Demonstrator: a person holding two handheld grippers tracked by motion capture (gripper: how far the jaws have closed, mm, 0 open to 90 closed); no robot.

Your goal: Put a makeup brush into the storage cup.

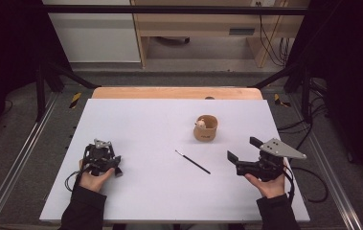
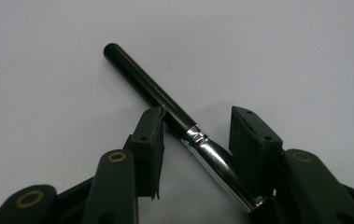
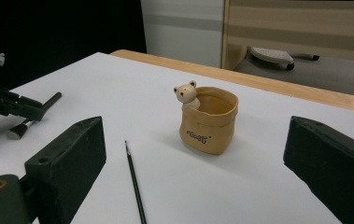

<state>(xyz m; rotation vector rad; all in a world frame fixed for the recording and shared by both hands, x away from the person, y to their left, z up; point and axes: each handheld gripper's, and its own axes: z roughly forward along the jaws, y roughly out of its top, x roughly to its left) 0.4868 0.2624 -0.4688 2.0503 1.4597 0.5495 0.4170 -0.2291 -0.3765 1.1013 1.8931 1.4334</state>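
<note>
Left gripper view: left gripper (image 2: 195,128) jaws half-closed around the makeup brush (image 2: 165,105), not clamped; gripping its slick ferrule risks slipping. Right gripper (image 1: 246,155) jaws open.

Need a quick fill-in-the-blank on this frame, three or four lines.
1. The thick brush lies between the ____ tongs.
2. The tan pot has a small ____ figure at its rim.
3. The thin brush lies on the mat between the two ____.
4. The right tongs are ____.

Missing words: left; bear; tongs; open
</note>
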